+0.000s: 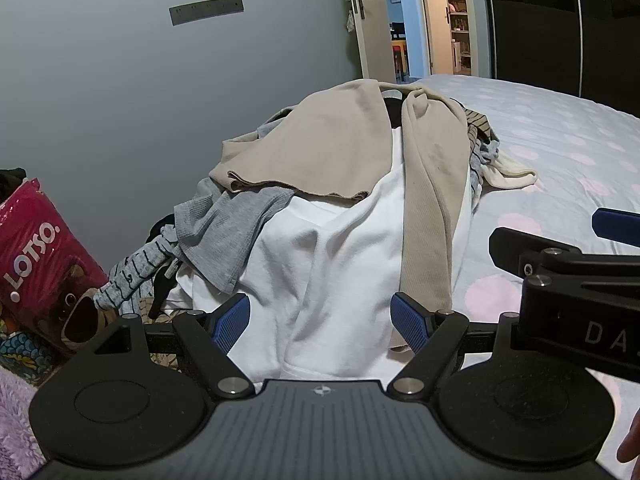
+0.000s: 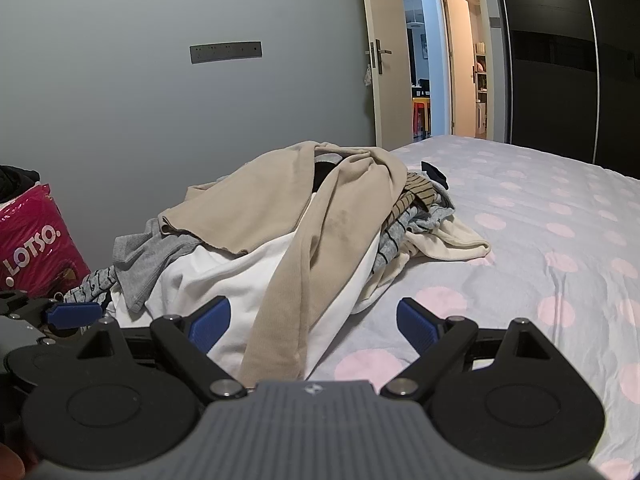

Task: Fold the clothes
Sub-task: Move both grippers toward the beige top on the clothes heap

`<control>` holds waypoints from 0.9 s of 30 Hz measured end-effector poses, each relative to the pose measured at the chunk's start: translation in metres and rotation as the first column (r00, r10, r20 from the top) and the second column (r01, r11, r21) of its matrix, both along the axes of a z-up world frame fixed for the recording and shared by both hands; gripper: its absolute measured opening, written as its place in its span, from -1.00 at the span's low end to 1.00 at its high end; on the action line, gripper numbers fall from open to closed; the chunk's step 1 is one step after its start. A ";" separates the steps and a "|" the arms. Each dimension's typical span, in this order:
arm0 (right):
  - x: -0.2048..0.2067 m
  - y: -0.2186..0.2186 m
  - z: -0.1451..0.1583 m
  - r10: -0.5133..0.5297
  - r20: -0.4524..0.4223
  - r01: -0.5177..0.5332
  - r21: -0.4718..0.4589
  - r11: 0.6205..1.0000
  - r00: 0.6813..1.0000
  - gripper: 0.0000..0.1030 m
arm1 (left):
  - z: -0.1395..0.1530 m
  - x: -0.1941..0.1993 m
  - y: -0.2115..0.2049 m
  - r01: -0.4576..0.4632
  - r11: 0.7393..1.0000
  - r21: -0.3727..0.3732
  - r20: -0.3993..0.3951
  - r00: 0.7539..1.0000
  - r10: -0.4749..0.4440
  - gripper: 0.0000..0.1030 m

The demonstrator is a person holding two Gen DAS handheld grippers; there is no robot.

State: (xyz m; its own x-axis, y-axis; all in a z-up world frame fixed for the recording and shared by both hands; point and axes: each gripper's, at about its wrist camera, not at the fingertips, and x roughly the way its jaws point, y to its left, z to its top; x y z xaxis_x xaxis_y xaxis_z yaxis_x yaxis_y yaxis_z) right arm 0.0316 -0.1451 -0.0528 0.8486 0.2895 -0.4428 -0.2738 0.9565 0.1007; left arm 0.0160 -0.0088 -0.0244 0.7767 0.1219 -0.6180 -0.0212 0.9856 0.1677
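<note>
Folding not started: pile [image 1: 340,184] of unfolded clothes lies heaped on bed [image 1: 560,140], white shirt [image 1: 320,264] under beige top [image 1: 320,148], with left tongs [image 1: 320,322] and right tongs [image 2: 314,322] wide, empty, just before pile.

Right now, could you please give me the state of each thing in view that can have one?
left gripper: open, empty
right gripper: open, empty
beige garment: unfolded, draped on top of the pile
white garment: unfolded, partly under the beige one
grey garment: crumpled
door: open
pink bag: upright beside the bed
</note>
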 end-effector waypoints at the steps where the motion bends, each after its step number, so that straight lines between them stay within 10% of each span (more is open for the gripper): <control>1: 0.000 0.000 0.000 0.000 0.000 0.000 -0.001 1.000 1.000 0.77 | 0.000 0.000 0.000 0.000 1.000 0.000 0.000 1.000 0.000 0.50; 18: 0.006 0.005 -0.001 0.003 -0.017 -0.004 -0.019 1.000 1.000 0.77 | -0.005 0.009 0.003 0.010 1.000 -0.002 -0.033 0.999 -0.010 0.48; 27: 0.035 0.011 0.006 0.019 -0.059 -0.021 -0.037 0.999 0.998 0.71 | 0.002 0.045 0.013 0.064 0.997 -0.037 -0.094 0.993 -0.068 0.17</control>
